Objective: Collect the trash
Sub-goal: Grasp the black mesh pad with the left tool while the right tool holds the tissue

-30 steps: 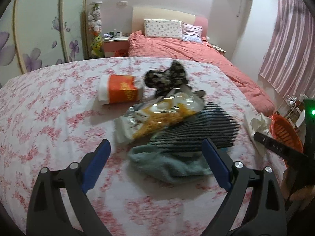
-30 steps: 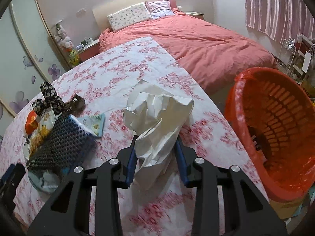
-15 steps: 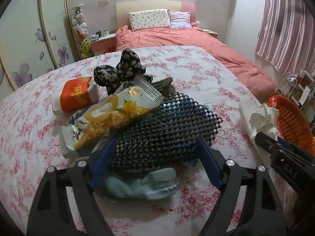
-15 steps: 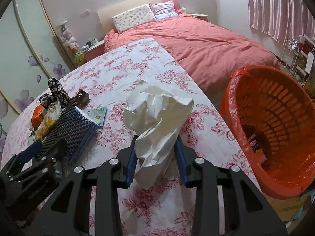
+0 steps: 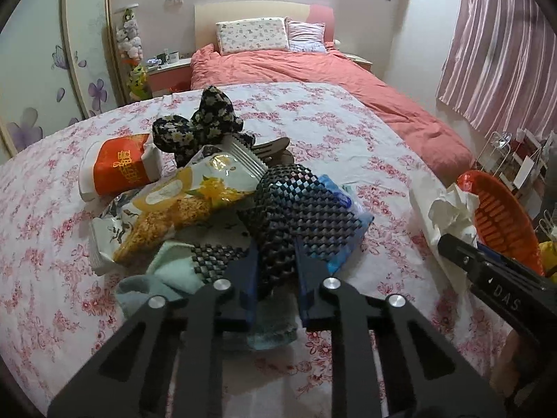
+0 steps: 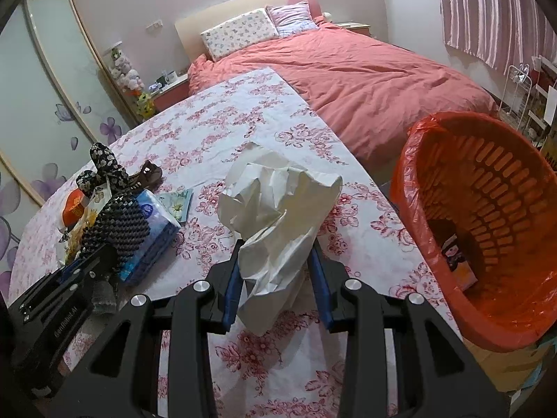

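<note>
We see a crumpled white paper (image 6: 278,216) pinched between the blue pads of the right gripper (image 6: 276,278), held up over the flowered tablecloth (image 6: 216,132) and just beside the orange basket (image 6: 487,209), which stands off the table's edge with some wrappers in its bottom. The left gripper (image 5: 276,271) has its jaws closing, narrow now, on a black mesh mat (image 5: 296,209) that is bunched between them. That mat lies over a blue pack (image 5: 348,205) and a pale green cloth (image 5: 163,275). Beside it we find a yellow snack bag (image 5: 181,209), an orange and white packet (image 5: 118,163) and a dark flowered cloth (image 5: 202,125). Beyond the table stands a bed (image 6: 365,69) with a pink cover.
</note>
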A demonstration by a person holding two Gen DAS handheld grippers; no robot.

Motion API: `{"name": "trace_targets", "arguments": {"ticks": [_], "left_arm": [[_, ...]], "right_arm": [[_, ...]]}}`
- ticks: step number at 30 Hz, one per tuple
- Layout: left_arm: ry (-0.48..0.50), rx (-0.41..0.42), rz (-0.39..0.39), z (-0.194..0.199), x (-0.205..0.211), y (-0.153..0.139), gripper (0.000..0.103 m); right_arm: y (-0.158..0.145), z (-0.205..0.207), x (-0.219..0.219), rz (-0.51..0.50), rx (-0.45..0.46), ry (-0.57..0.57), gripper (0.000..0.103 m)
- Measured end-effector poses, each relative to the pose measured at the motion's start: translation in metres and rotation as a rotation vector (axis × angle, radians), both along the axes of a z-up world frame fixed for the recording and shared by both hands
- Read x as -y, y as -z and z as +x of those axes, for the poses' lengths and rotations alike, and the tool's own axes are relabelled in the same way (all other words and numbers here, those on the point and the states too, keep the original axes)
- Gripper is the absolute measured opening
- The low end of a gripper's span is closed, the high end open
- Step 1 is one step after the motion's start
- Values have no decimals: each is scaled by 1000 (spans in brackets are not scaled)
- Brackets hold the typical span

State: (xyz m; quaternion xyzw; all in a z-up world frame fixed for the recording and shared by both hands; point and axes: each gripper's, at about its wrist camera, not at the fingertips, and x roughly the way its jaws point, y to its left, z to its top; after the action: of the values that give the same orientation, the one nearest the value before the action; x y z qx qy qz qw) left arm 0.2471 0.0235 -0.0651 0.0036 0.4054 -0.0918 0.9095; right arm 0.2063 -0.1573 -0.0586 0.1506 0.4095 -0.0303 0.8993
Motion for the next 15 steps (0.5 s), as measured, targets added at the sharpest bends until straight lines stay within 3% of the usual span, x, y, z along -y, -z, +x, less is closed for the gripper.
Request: {"name": "trace_targets", "arguments": {"ticks": [15], "left_arm": [[11, 91, -38, -20, 3, -44, 15]], "right_arm": [[-25, -20, 14, 3, 64, 21, 36]]}}
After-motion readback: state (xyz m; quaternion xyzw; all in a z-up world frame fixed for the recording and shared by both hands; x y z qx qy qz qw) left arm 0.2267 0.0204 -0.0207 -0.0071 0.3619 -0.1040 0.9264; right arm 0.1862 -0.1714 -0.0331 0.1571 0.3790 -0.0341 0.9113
